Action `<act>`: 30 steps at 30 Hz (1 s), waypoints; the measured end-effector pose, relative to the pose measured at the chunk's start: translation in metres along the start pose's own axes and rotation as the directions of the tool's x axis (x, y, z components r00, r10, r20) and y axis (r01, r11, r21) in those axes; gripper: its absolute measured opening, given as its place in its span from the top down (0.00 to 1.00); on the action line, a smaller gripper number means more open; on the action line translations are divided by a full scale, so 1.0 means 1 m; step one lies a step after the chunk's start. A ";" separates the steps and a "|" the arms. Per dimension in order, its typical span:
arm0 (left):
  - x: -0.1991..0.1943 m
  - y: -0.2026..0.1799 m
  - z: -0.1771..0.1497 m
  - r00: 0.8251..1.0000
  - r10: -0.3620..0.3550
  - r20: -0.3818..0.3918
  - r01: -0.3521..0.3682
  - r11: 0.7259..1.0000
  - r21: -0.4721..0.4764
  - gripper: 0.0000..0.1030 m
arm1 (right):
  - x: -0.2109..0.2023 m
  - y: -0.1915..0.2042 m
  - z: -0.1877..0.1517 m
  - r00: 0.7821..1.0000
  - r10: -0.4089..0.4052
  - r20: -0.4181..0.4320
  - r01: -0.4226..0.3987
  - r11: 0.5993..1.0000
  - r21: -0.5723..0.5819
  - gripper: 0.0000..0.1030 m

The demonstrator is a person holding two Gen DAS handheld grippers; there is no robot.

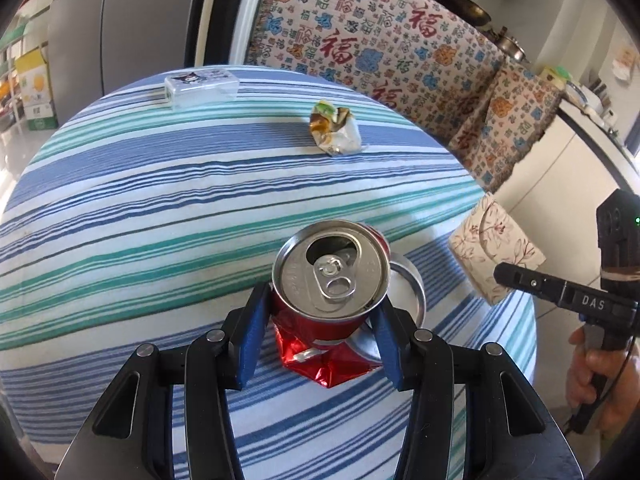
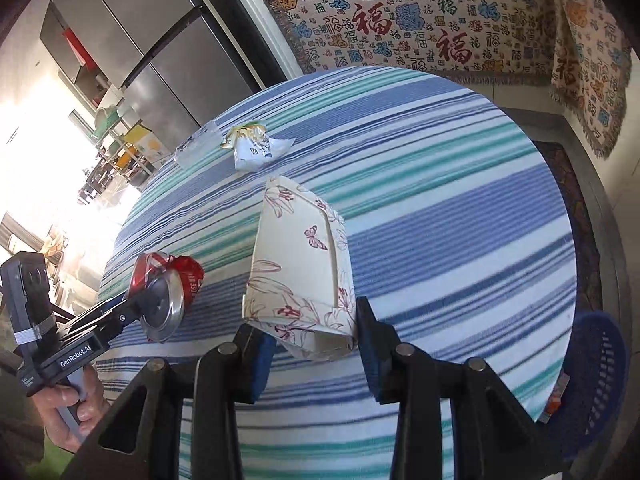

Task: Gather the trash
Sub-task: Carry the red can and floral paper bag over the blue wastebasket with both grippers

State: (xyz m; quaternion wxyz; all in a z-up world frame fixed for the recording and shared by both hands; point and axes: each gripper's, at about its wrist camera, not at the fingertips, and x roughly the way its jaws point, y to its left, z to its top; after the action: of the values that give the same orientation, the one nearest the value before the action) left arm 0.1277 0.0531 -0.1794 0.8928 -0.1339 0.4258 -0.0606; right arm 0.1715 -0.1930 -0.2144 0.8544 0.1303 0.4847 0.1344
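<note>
My left gripper is clamped on the crushed red can, lifted above the table's near edge. My right gripper grasps the flowered paper carton. Crumpled wrapper lies toward the far edge.

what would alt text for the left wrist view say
The left gripper clamps a crushed red soda can above a round table with a striped cloth. Farther back lie a crumpled wrapper and a clear plastic box.
</note>
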 end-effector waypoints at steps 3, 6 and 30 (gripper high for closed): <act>0.000 -0.014 0.000 1.000 -0.010 -0.001 0.010 1.000 0.021 0.51 | -0.014 -0.002 -0.011 1.000 -0.006 0.012 0.006 1.000 0.003 0.63; -0.001 -0.027 -0.003 1.000 -0.016 -0.002 0.016 0.999 0.041 0.51 | -0.024 -0.006 -0.019 1.000 -0.004 0.020 0.004 1.000 0.007 0.63; 0.003 -0.114 -0.005 0.998 -0.066 -0.019 0.068 0.981 0.179 0.51 | -0.085 -0.062 -0.042 0.993 -0.077 0.093 0.068 0.993 0.096 0.63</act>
State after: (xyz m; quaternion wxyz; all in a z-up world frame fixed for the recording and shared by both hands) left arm 0.1265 -0.0572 -0.1514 0.8960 -0.0667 0.4194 -0.1297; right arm 0.0992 -0.2765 -0.1896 0.8742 0.1583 0.4530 0.0743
